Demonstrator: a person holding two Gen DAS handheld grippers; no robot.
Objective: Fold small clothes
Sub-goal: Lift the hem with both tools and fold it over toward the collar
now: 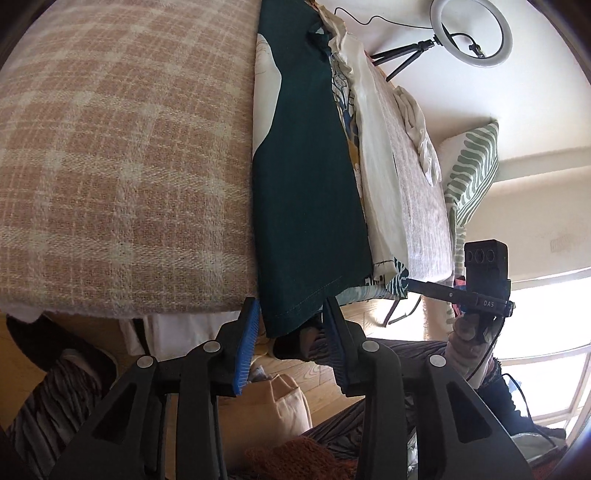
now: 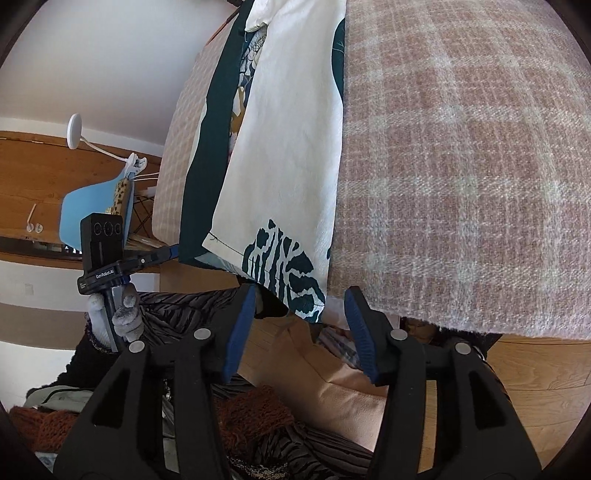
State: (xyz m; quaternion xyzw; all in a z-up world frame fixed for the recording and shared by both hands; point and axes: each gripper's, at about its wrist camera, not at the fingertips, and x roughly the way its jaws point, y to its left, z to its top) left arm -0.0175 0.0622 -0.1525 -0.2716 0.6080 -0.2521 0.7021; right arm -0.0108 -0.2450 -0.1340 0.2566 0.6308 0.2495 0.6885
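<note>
A small dark green and white patterned garment point(image 1: 310, 177) lies along the near edge of a pink plaid surface point(image 1: 122, 147). Its green hem corner hangs off the edge between the open blue pads of my left gripper point(image 1: 291, 314). In the right wrist view the same garment point(image 2: 288, 147) shows its white side, and its printed corner hangs between the open pads of my right gripper point(image 2: 301, 302). Neither gripper has closed on the cloth. Each gripper also shows in the other view: the right gripper point(image 1: 410, 282) and the left gripper point(image 2: 173, 253).
A white crumpled cloth point(image 1: 421, 136) and a green striped cushion point(image 1: 472, 170) lie farther along the surface. A ring light on a tripod point(image 1: 471, 33) stands beyond. A blue chair point(image 2: 96, 206) stands to the left. Below are the wooden floor point(image 2: 535, 373) and the person's legs.
</note>
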